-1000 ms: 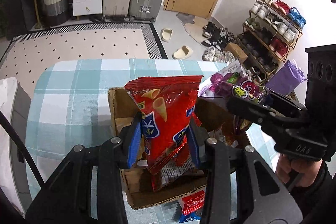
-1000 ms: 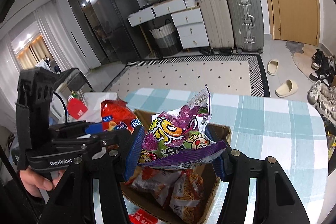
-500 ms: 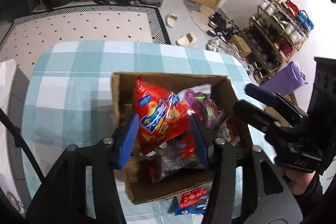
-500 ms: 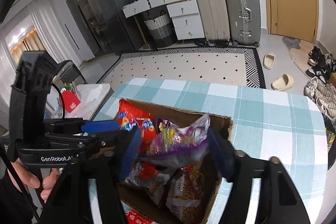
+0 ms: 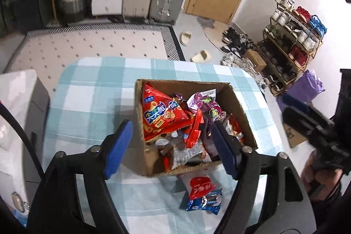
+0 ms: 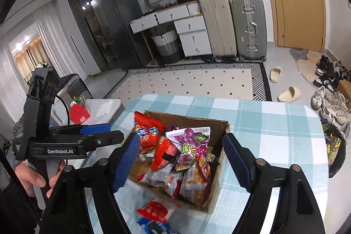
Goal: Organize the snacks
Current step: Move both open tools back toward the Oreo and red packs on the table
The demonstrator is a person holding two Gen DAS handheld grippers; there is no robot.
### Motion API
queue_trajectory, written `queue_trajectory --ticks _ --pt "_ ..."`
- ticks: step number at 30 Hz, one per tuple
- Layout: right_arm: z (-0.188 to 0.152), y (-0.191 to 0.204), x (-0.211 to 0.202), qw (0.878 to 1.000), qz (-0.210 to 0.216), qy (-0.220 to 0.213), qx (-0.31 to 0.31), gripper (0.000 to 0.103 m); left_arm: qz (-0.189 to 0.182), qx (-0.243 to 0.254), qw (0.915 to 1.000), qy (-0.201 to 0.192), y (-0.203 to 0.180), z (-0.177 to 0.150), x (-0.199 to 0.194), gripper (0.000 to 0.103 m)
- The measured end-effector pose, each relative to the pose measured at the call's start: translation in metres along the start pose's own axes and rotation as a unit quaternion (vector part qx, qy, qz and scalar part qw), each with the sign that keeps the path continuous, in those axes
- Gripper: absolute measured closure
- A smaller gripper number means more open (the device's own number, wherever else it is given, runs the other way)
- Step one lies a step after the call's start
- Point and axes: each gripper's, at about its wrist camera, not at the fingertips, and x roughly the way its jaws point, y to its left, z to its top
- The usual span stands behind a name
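Suitcases, drawers and a shoe rack ring a worktop (image 5: 92, 89) under teal check cloth, where a cardboard box (image 5: 243, 109) holds the snacks: a red chip bag (image 5: 162, 113) leans on its far-left wall, with a purple bag (image 6: 193, 142) beside it on the pile. Both jaws are opening with nothing between them, so the left hand-held gripper (image 5: 173, 144) and right hand-held gripper (image 6: 182, 159) are released above the box. One red-and-blue packet (image 5: 201, 196) lies on the cloth just outside the near wall. To finish cleanly, pinch that flat packet by an edge and clear the rim before letting go.
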Motion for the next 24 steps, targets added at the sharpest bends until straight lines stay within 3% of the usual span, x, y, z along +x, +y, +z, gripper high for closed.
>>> queue_trajectory --ticks 12,20,24 --pt "-0.038 0.030 -0.074 0.998 0.013 -0.059 -0.028 0.009 0.053 0.052 0.9931 -0.091 -0.045 -0.066 -0.087 0.023" --pt "-0.072 0.060 -0.104 0.993 0.023 -0.089 -0.068 0.005 0.074 0.088 0.9851 -0.128 -0.074 -0.105 -0.124 0.017" --pt "-0.094 0.067 -0.111 0.991 0.032 -0.113 -0.058 0.003 0.079 0.093 0.9828 -0.138 -0.083 -0.124 -0.134 0.012"
